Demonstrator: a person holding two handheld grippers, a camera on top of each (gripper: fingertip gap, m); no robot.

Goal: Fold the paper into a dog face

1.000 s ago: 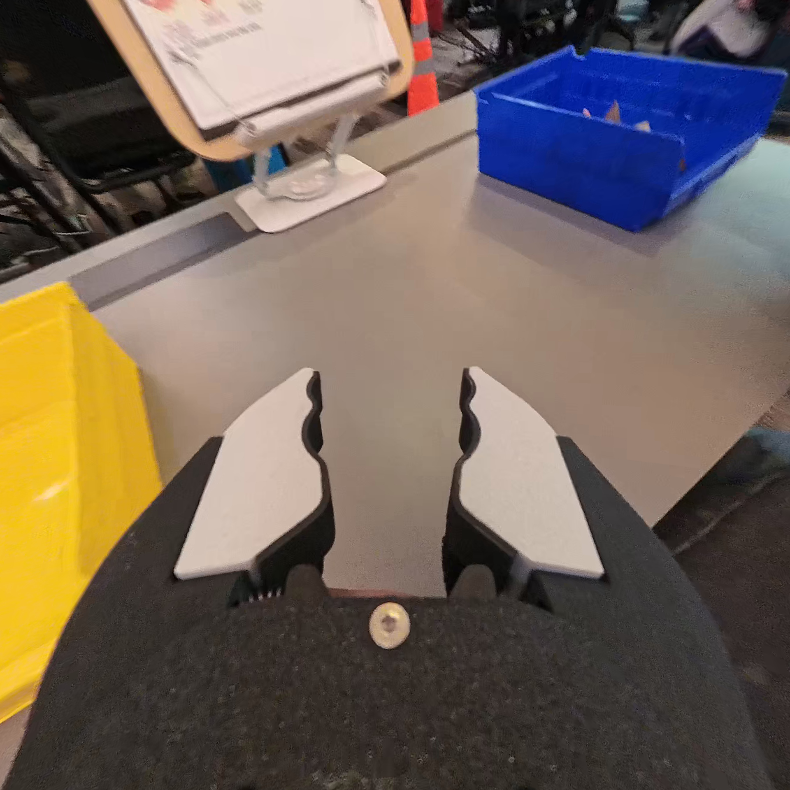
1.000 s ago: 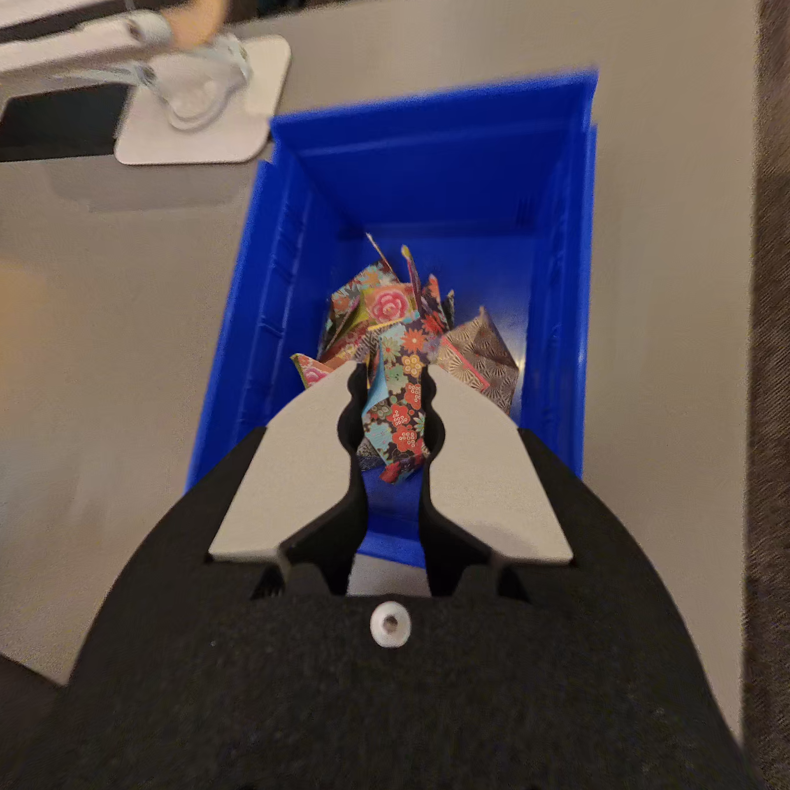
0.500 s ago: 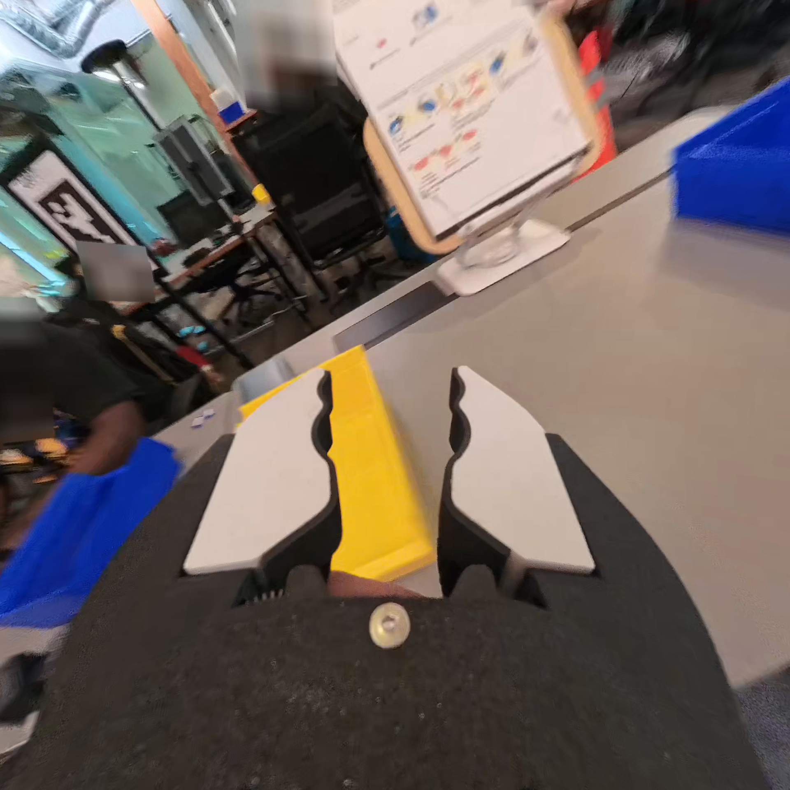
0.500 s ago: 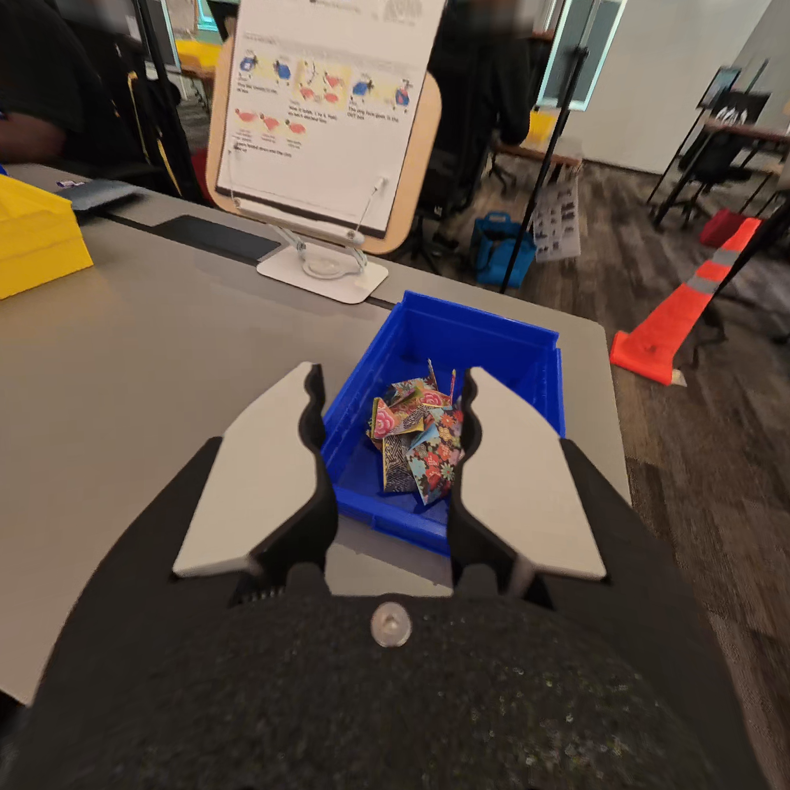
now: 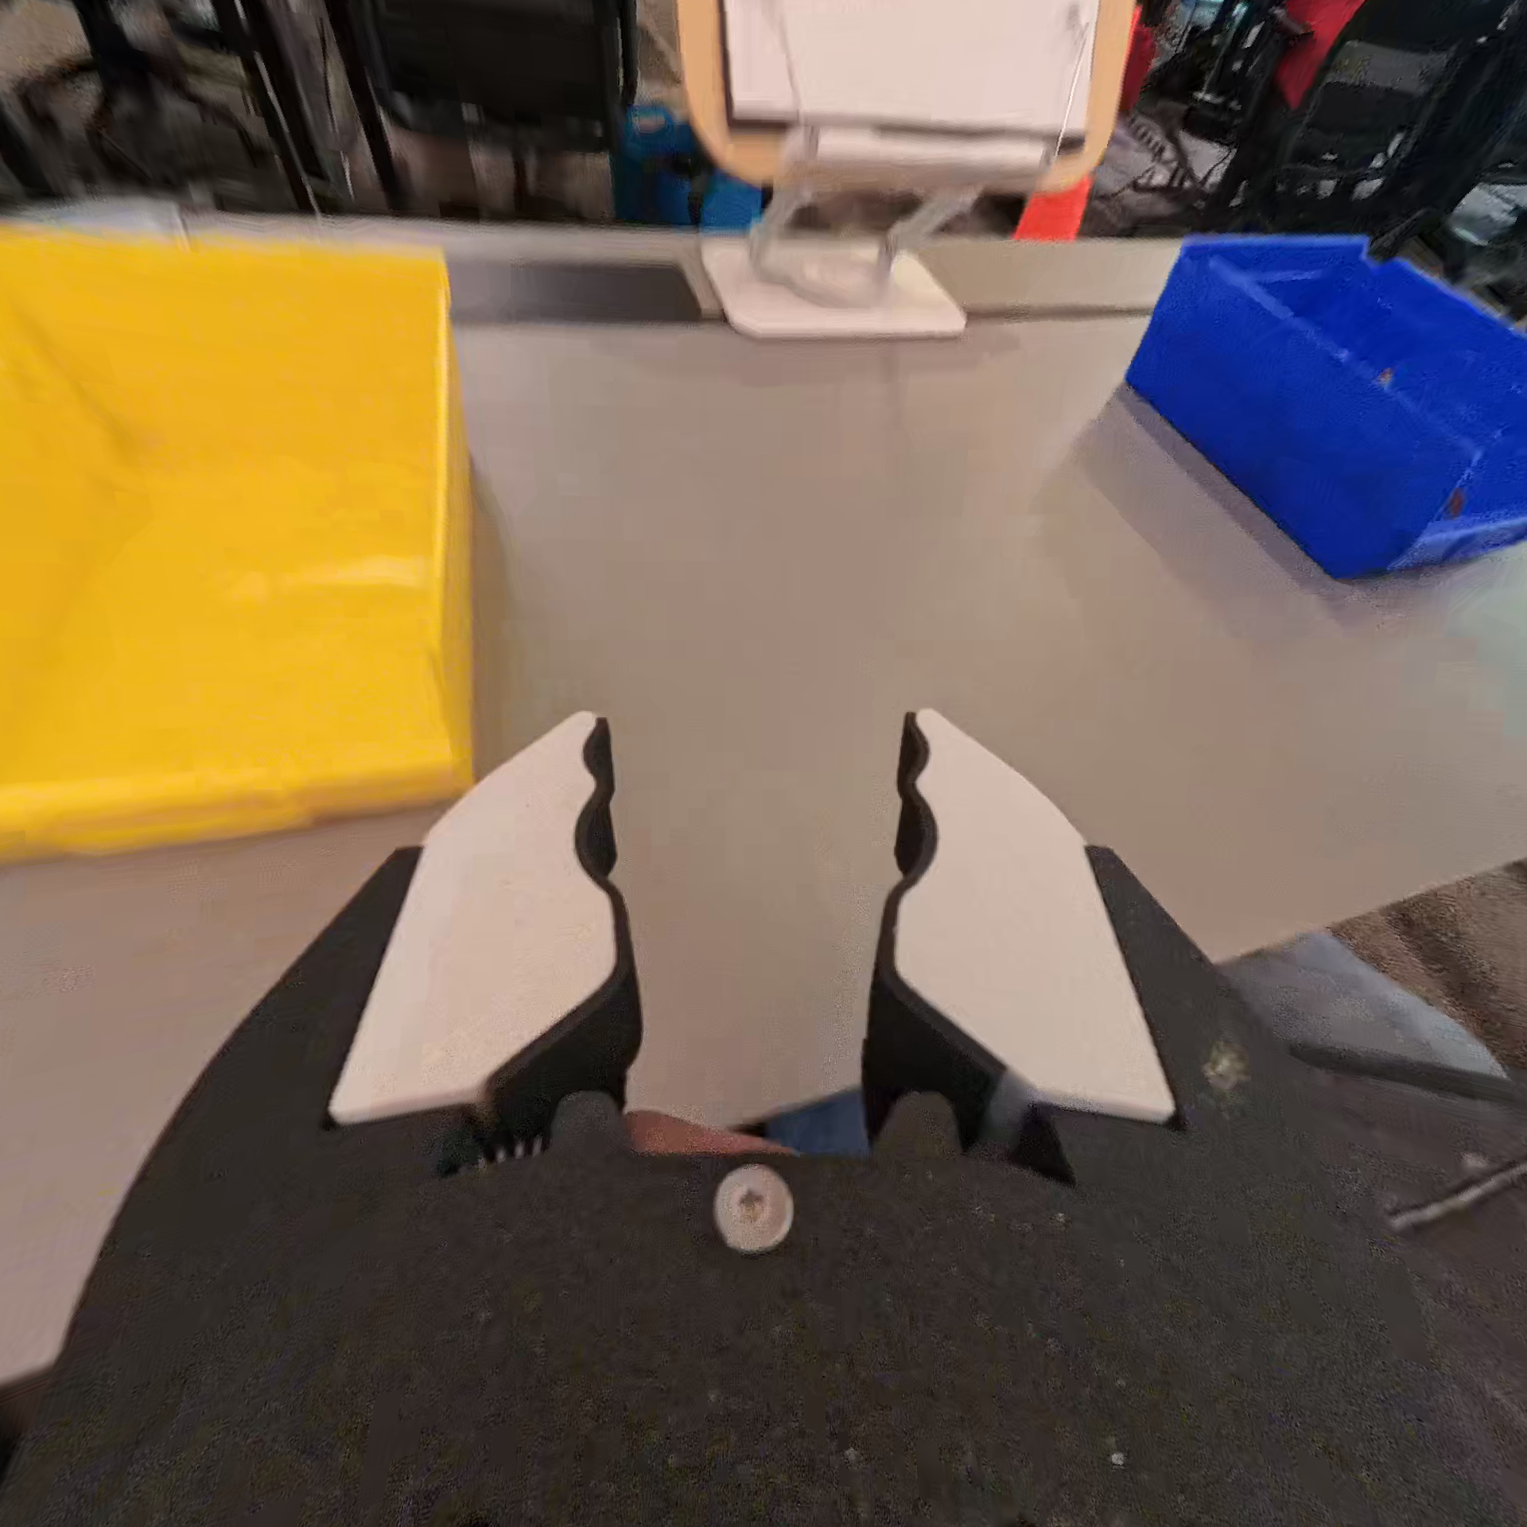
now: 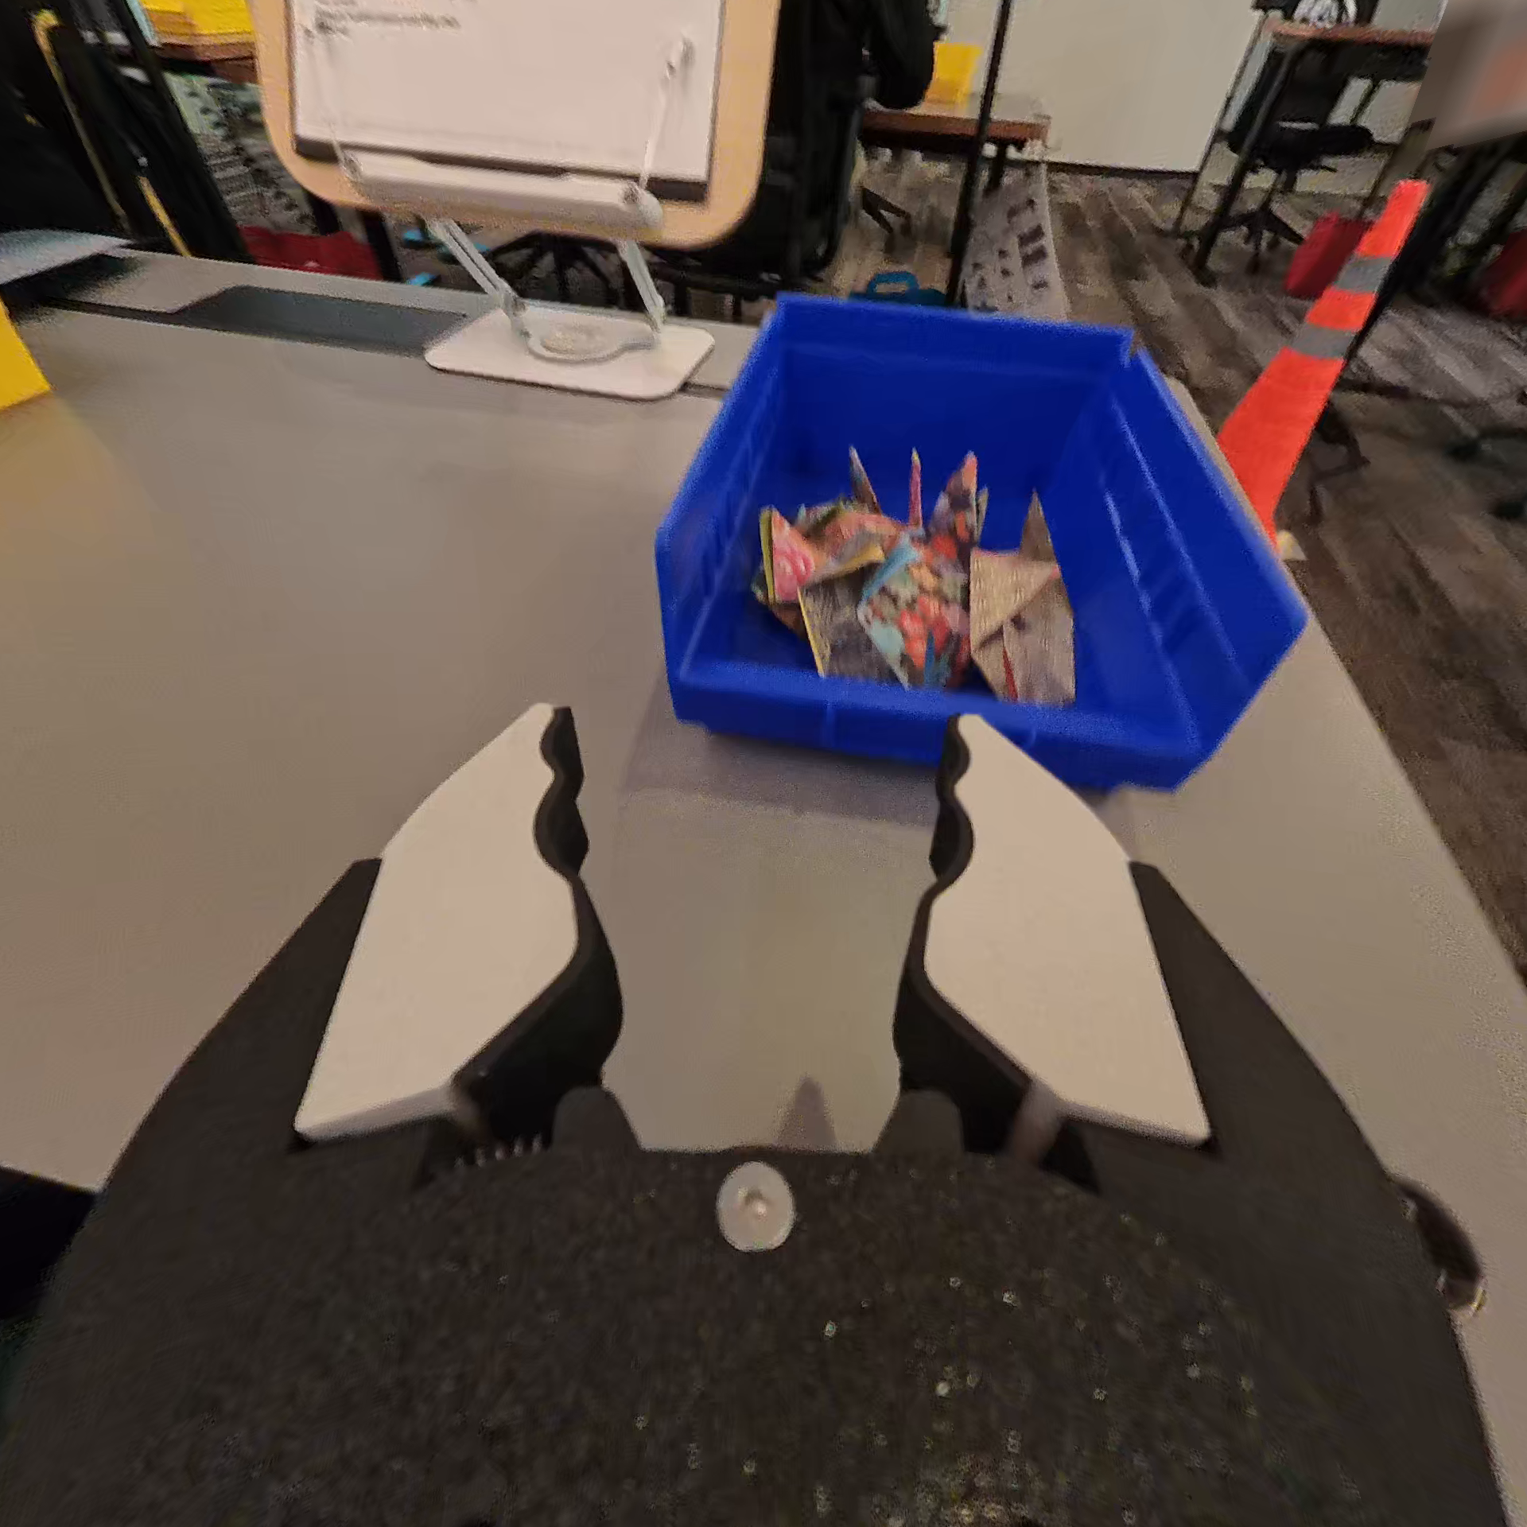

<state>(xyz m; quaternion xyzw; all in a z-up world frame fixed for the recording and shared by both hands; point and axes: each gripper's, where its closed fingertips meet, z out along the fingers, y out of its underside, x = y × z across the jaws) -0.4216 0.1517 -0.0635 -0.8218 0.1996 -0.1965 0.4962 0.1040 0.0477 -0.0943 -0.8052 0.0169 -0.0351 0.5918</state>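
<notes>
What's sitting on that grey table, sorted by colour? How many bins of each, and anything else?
Blue bin, holding patterned folded papers: 1
Yellow bin: 1
White stand holding an instruction sheet: 1
Total: 3 things on the table; the folded papers overlap too much to count.

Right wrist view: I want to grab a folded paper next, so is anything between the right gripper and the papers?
Only the blue bin's near wall stands between the open right gripper and the folded papers; from above, nothing visible.
</notes>
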